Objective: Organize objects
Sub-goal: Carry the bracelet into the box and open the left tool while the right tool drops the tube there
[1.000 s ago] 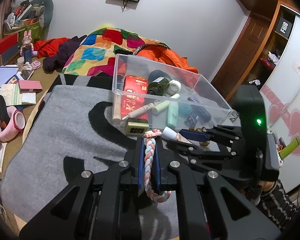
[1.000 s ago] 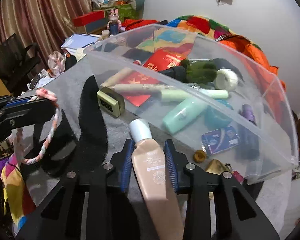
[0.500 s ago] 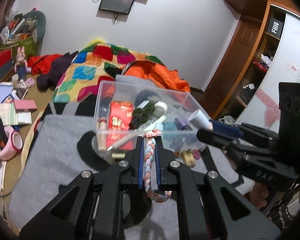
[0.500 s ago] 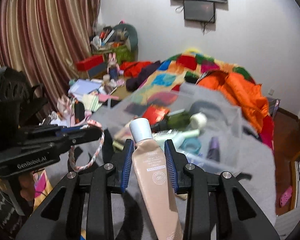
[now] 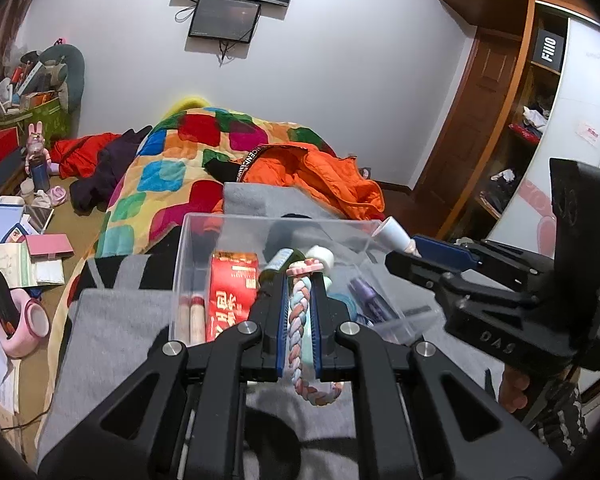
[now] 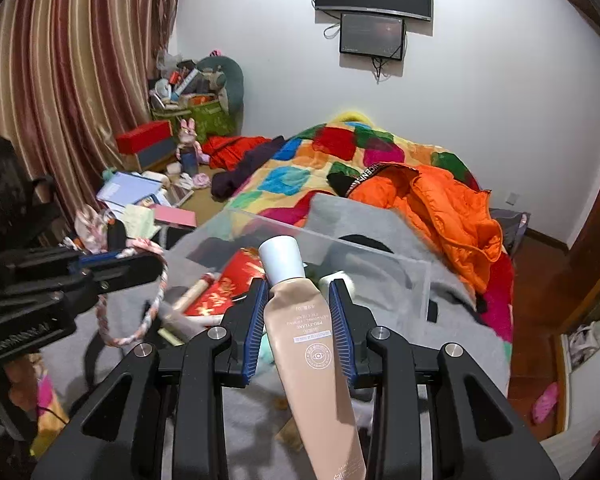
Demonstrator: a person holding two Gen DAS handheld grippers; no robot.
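Note:
My left gripper (image 5: 299, 280) is shut on a pastel braided hair band (image 5: 296, 328) and holds it above the near edge of a clear plastic bin (image 5: 204, 222). The band also shows in the right wrist view (image 6: 156, 300). My right gripper (image 6: 299, 286) is shut on a beige cosmetic tube (image 6: 308, 340) with a white cap, held above the bin's near wall (image 6: 404, 288). In the left wrist view the tube's cap (image 5: 392, 234) is over the bin's right rim. The bin holds a red box (image 5: 230, 292), a cream stick and several bottles.
The bin sits on a grey and black blanket (image 5: 108, 340). Behind it lie a patchwork quilt (image 5: 172, 160) and an orange jacket (image 5: 320, 176). Papers and a pink tape holder (image 5: 28, 320) clutter the floor at left. A wardrobe (image 5: 512, 120) stands at right.
Both grippers have risen and pulled back from the bin, still holding the band and the tube. The bin now looks smaller and lower in both views.

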